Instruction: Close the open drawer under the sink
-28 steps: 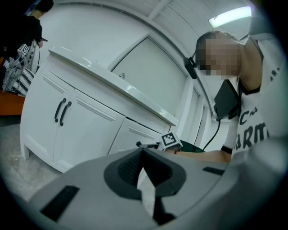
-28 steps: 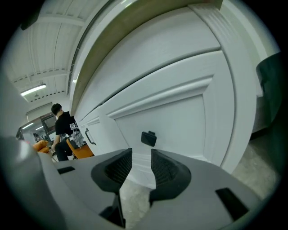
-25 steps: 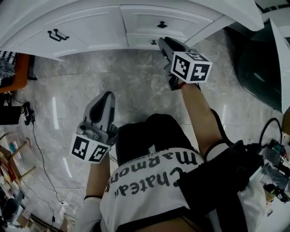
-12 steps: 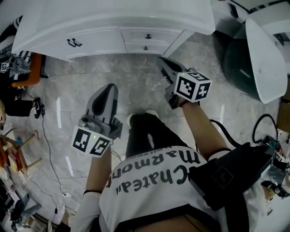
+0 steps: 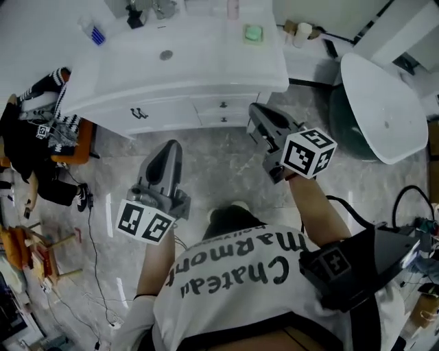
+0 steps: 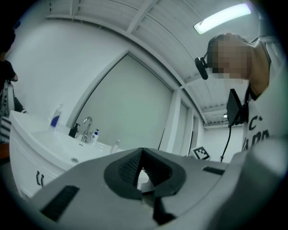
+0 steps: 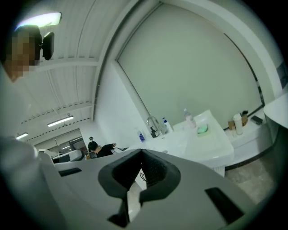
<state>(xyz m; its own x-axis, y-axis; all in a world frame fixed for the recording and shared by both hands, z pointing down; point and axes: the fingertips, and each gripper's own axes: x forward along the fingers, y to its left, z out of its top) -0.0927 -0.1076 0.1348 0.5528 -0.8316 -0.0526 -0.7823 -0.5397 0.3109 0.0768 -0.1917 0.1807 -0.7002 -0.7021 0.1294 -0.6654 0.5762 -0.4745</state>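
Drawer fronts under the sink are seen only from steeply above in the head view, as a narrow strip below the white vanity top. They are read as lying flush, in one plane with the cupboard door beside them. Two small dark knobs are made out on them, one above the other. In both gripper views the lower cabinet is largely covered by the gripper bodies, so the drawers cannot be checked there. A white oval object on a dark round base at the right is not identified. A green soap and a tap on the vanity are small, and the tap is cut off at the top edge.

Left gripper is held out in front of the person's chest, pointing toward the vanity, over the marble floor and well apart from the cabinet. Its jaws are pressed together with nothing between them. Right gripper is held further forward. Its tip overlaps the cabinet edge in the head view, but the right gripper view shows the vanity some way ahead, so it is judged clear of it. Its jaws are likewise closed on nothing. Both forearms are extended forward from the torso.
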